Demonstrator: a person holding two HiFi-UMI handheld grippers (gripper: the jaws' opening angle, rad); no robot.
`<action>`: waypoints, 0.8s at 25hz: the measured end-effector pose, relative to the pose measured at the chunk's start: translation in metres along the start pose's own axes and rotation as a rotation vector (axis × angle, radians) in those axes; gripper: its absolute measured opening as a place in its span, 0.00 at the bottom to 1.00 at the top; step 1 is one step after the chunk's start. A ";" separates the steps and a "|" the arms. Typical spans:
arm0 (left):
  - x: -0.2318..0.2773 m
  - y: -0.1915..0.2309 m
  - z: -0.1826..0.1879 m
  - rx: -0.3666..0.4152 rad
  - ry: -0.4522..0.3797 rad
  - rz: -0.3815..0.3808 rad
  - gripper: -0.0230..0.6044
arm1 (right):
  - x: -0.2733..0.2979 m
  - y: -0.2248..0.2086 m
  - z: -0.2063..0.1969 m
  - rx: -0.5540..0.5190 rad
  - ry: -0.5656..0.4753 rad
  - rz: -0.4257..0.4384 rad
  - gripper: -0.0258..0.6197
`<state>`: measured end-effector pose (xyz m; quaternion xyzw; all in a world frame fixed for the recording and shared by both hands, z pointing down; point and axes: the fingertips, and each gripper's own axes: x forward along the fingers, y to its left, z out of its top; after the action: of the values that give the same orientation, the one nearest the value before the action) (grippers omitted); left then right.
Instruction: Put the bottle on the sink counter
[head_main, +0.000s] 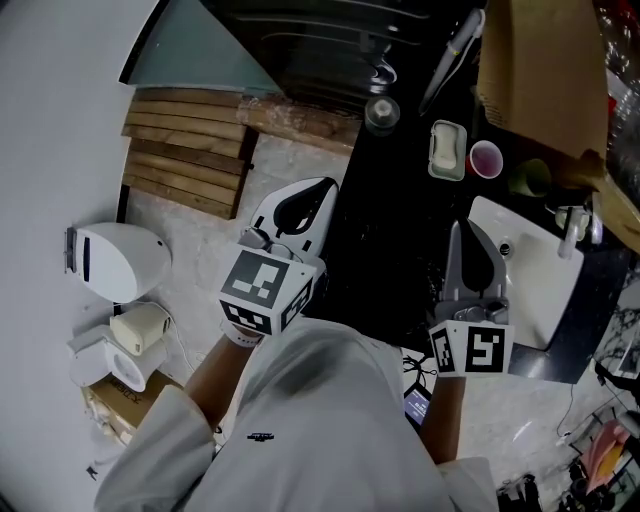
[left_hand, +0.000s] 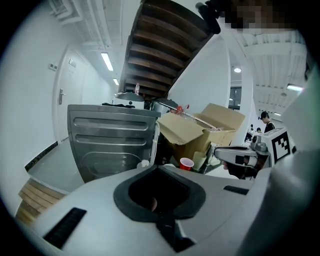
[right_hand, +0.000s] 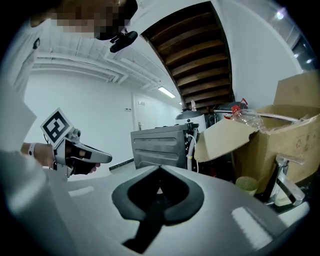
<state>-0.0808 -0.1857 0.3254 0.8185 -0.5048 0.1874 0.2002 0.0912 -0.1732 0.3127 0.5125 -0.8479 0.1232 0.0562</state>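
Holding: nothing, both jaw pairs clenched empty.
Left gripper (head_main: 322, 192): beside black counter (head_main: 400, 250).
Right gripper (head_main: 466, 240): sink (head_main: 540, 290) at 3 o'clock.
Clear bottle (head_main: 381, 112): upright, 1 o'clock of Left gripper.

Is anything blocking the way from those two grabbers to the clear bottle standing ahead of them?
Nothing visible. The bottle stands clear beyond the left gripper and right gripper, both shut and empty; the soap dish sits right of the path.
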 end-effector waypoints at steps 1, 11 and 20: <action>-0.005 0.000 0.001 -0.002 -0.005 0.002 0.05 | -0.002 0.002 0.003 -0.005 -0.003 0.001 0.06; -0.039 -0.002 0.013 -0.008 -0.064 0.000 0.05 | -0.025 0.018 0.025 -0.083 -0.026 0.019 0.06; -0.062 -0.002 0.027 -0.001 -0.120 -0.006 0.05 | -0.053 0.014 0.046 -0.114 -0.052 -0.034 0.06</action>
<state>-0.1025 -0.1528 0.2708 0.8298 -0.5134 0.1372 0.1707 0.1052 -0.1344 0.2545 0.5259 -0.8459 0.0602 0.0652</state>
